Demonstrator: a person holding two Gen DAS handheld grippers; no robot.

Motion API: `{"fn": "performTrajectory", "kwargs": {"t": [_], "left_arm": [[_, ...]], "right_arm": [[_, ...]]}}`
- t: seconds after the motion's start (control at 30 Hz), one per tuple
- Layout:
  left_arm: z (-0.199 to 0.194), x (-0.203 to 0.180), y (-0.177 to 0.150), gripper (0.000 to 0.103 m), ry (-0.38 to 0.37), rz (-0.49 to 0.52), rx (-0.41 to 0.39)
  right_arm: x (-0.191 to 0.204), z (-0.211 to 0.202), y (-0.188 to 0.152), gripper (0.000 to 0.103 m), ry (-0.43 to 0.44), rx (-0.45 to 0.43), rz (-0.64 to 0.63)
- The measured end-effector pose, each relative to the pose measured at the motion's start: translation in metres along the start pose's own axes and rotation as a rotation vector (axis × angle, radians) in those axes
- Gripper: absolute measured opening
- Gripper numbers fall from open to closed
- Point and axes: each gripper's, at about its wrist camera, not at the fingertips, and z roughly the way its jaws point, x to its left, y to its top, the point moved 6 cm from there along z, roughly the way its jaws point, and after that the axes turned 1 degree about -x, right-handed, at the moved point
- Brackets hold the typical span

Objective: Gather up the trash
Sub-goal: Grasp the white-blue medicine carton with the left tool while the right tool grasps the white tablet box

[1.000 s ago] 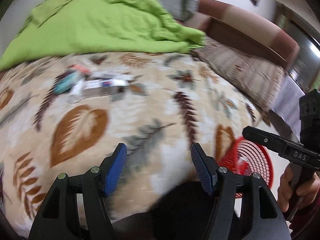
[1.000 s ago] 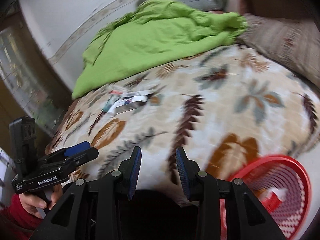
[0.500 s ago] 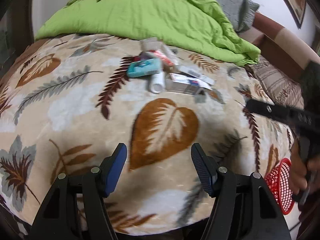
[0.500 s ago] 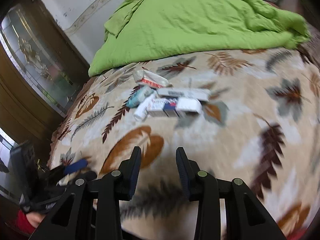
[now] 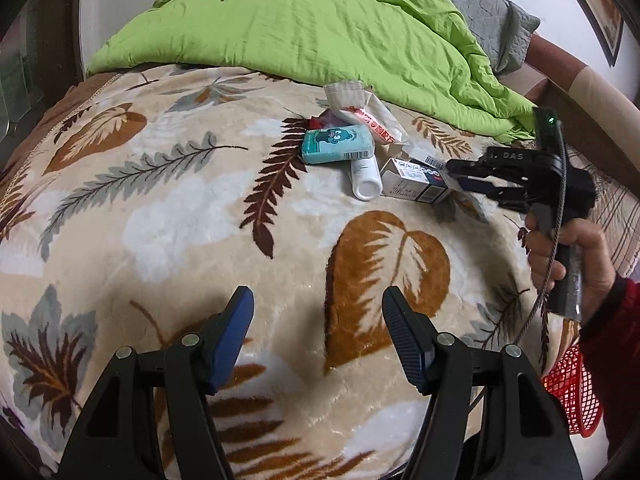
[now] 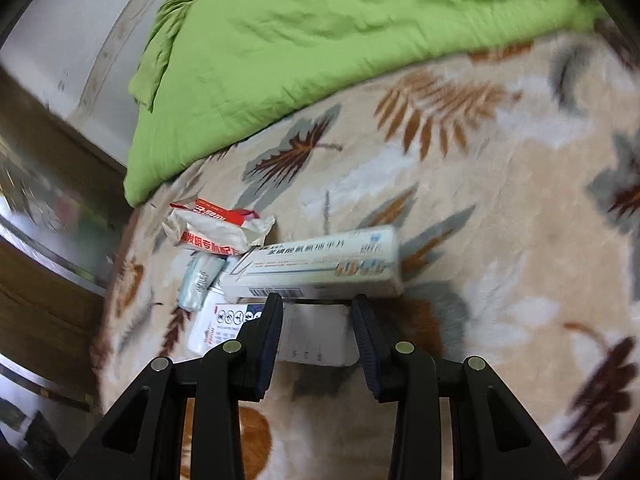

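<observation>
White cardboard box, long, barcoded, lies among crumpled wrappers.

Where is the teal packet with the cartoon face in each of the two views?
Left wrist view: teal packet, upper centre, in the trash pile on the blanket.
Right wrist view: teal packet, left of centre, seen edge-on and blurred.
Shared landmark: white bottle lying right beside it.

left gripper jaws apart over blanket | right gripper at white box | red basket lower right
</observation>
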Motion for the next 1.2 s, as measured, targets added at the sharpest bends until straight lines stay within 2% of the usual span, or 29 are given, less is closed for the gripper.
{"fn": "performTrajectory", "kwargs": {"t": [0.17,0.37,0.43,0.57,0.7,0.83,0.87,0.93,1.07,1.17,1.2], "left_arm": [[0.000,0.005,0.005,0.066,-0.005,-0.016,-0.010],[-0.006,0.022,0.015,0.066,-0.005,-0.079,-0.029],[-0.006,0.025,0.017,0.066,-0.017,-0.108,-0.025],[0.003,0.020,0.025,0.066,-0.063,-0.160,-0.003],[0.030,0.004,0.047,0.066,-0.121,-0.246,0.049],[0.062,-0.014,0.071,0.069,-0.113,-0.300,0.110],[0.072,-0.019,0.075,0.071,-0.099,-0.311,0.134],[0.090,-0.027,0.080,0.072,-0.017,-0.278,0.171],[0.114,-0.026,0.083,0.072,0.122,-0.255,0.193],[0.121,-0.022,0.080,0.071,0.142,-0.221,0.186],[0.121,-0.020,0.079,0.062,0.139,-0.208,0.178]], "right_arm": [[0.032,0.000,-0.035,0.039,0.131,0.051,-0.009],[0.092,-0.004,-0.110,0.039,0.328,0.219,-0.063],[0.104,-0.015,-0.123,0.039,0.369,0.235,-0.086],[0.096,-0.041,-0.112,0.039,0.305,0.147,-0.136],[0.069,-0.060,-0.094,0.039,0.211,0.074,-0.114],[0.043,-0.072,-0.078,0.039,0.146,0.024,-0.095],[0.038,-0.074,-0.074,0.039,0.134,0.013,-0.093],[0.028,-0.080,-0.067,0.039,0.110,-0.012,-0.092],[0.011,-0.085,-0.048,0.039,0.092,-0.042,-0.072],[0.004,-0.078,-0.033,0.039,0.072,-0.049,-0.079],[0.002,-0.077,-0.027,0.039,0.067,-0.053,-0.083]]}}
